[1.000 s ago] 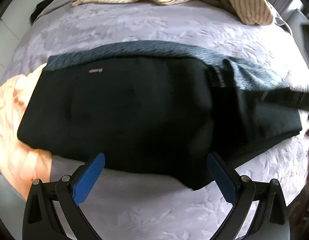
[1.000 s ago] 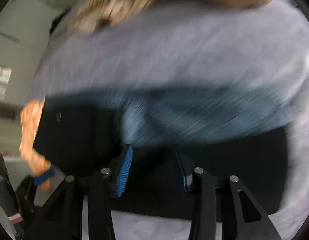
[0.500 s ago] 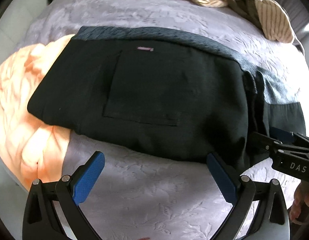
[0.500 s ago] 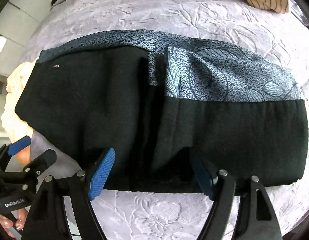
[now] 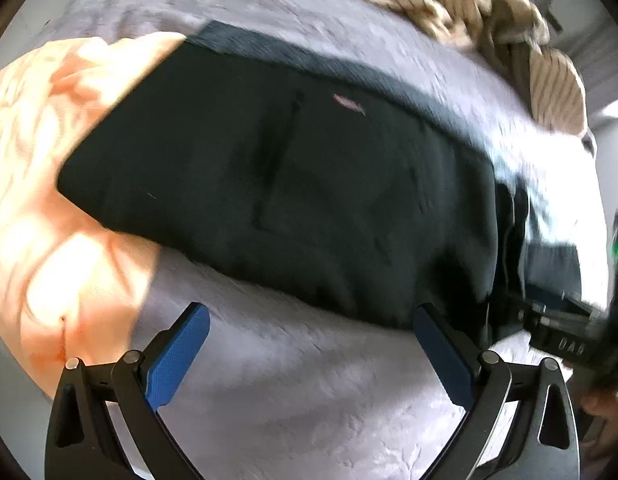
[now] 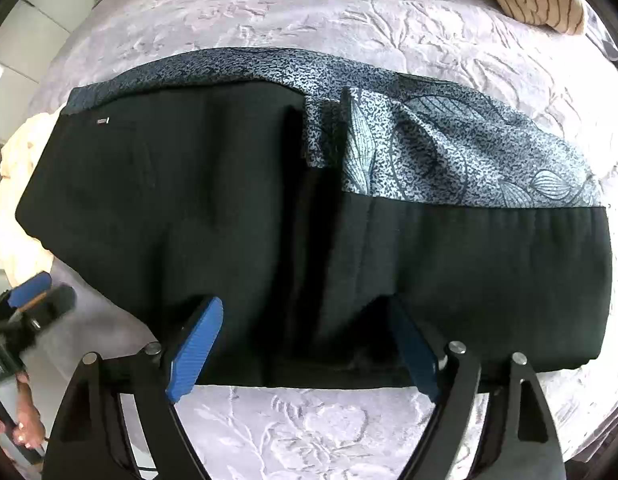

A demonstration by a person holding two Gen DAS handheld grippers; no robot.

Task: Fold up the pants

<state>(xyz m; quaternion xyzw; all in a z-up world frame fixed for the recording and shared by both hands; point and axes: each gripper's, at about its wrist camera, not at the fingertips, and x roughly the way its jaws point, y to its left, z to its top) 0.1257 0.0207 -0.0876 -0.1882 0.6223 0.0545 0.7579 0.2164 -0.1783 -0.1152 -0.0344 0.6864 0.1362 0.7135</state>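
Only right view shows leaf-print cloth [image 6: 449, 152] beside pants [image 6: 229, 220]; right gripper [image 6: 305, 344] opening, left gripper [image 5: 309, 356] wide.

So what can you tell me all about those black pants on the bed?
The black pants look like thick, soft cloth. They lie flat and folded into a long band on the grey bedspread. A small pale label sits near one end, beside a faint pocket outline. A blue leaf-patterned cloth shows along their far edge. One end rests on a peach-coloured cloth. Neither open gripper is pinching them.
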